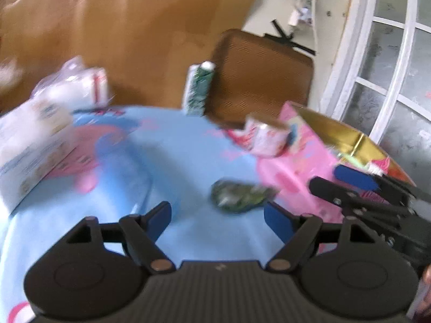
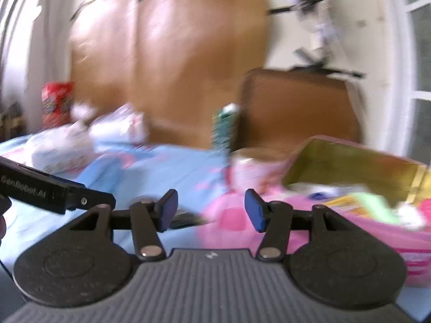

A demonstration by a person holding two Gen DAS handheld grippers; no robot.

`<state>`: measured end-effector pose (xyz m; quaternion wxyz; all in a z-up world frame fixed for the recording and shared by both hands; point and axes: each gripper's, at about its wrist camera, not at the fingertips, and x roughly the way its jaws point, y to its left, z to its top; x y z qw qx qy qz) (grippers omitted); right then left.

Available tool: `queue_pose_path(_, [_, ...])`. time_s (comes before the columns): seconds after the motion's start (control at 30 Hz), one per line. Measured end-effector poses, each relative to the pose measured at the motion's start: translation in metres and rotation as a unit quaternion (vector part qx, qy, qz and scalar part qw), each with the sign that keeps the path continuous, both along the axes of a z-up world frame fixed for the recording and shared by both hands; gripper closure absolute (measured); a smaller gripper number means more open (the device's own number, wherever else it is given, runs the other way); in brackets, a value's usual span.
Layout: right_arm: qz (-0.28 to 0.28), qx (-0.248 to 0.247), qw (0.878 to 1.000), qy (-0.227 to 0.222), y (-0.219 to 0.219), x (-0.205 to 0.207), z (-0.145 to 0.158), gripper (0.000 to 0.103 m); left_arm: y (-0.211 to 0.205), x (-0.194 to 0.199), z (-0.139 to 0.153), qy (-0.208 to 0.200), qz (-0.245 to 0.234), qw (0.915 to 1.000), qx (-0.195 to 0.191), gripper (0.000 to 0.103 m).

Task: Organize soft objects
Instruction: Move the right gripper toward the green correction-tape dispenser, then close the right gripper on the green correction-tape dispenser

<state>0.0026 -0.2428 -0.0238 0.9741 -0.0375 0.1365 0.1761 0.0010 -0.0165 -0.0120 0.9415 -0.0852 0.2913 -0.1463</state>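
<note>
Both tongs stand wide with nothing between the pads. The left tongs hang over the blue cloth of the table, pointed at a small green packet lying just left of the pink box. The right tongs sit near the box's front wall, where soft items already lie (too blurred to name). This looks like the reach for the next item. The next move calls for lowering the left tongs around the green packet, closing gently, then carrying it right into the box.
</note>
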Motion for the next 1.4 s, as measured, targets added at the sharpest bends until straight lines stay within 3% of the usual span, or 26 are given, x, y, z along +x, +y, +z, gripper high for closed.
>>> queue_pose_path(0.1, [0.036, -0.035, 0.999, 0.009, 0.029, 0.005, -0.007, 0.026, 0.016, -0.007, -0.011, 0.007, 0.017, 0.9998, -0.001, 0.024])
queue_pose_path(0.27, [0.080, -0.115, 0.990, 0.036, 0.056, 0.040, -0.013, 0.015, 0.031, 0.001, -0.016, 0.019, 0.020, 0.9985, -0.046, 0.022])
queue_pose_path(0.33, [0.104, -0.128, 0.983, 0.074, 0.058, 0.057, -0.016, 0.016, 0.033, 0.000, -0.018, 0.018, 0.019, 0.9983, -0.052, 0.022])
queue_pose_path(0.37, [0.117, -0.110, 0.983, 0.091, 0.052, 0.062, -0.013, 0.018, 0.034, -0.001, -0.018, 0.017, 0.019, 0.9982, -0.054, 0.022])
queue_pose_path(0.43, [0.137, -0.071, 0.979, 0.131, 0.042, 0.071, -0.009, 0.032, 0.036, -0.004, -0.020, 0.016, 0.021, 0.9980, -0.057, 0.022])
queue_pose_path(0.63, [0.101, -0.049, 0.986, 0.121, 0.040, 0.028, -0.007, 0.040, 0.040, -0.003, -0.022, 0.018, 0.020, 0.9974, -0.067, 0.018])
queue_pose_path(0.73, [0.116, -0.031, 0.986, 0.118, 0.045, -0.003, -0.010, 0.040, 0.036, -0.004, -0.021, 0.017, 0.021, 0.9981, -0.055, 0.017])
queue_pose_path(0.87, [0.133, -0.091, 0.985, 0.067, 0.064, -0.036, -0.016, 0.039, 0.030, -0.004, -0.020, 0.017, 0.020, 0.9990, -0.037, 0.015])
queue_pose_path(0.97, [0.146, -0.100, 0.982, 0.065, 0.068, -0.038, -0.016, 0.037, 0.026, -0.005, -0.020, 0.016, 0.020, 0.9993, -0.027, 0.015])
queue_pose_path(1.2, [0.147, -0.045, 0.981, 0.121, 0.055, -0.018, -0.016, 0.026, 0.028, -0.006, -0.020, 0.016, 0.018, 0.9993, -0.029, 0.011])
queue_pose_path(1.3, [0.153, -0.038, 0.979, 0.128, 0.050, -0.019, -0.016, 0.027, 0.027, -0.005, -0.020, 0.016, 0.017, 0.9994, -0.027, 0.010])
queue_pose_path(1.4, [0.157, -0.041, 0.979, 0.123, 0.048, -0.022, -0.017, 0.037, 0.027, -0.005, -0.020, 0.016, 0.017, 0.9993, -0.028, 0.010])
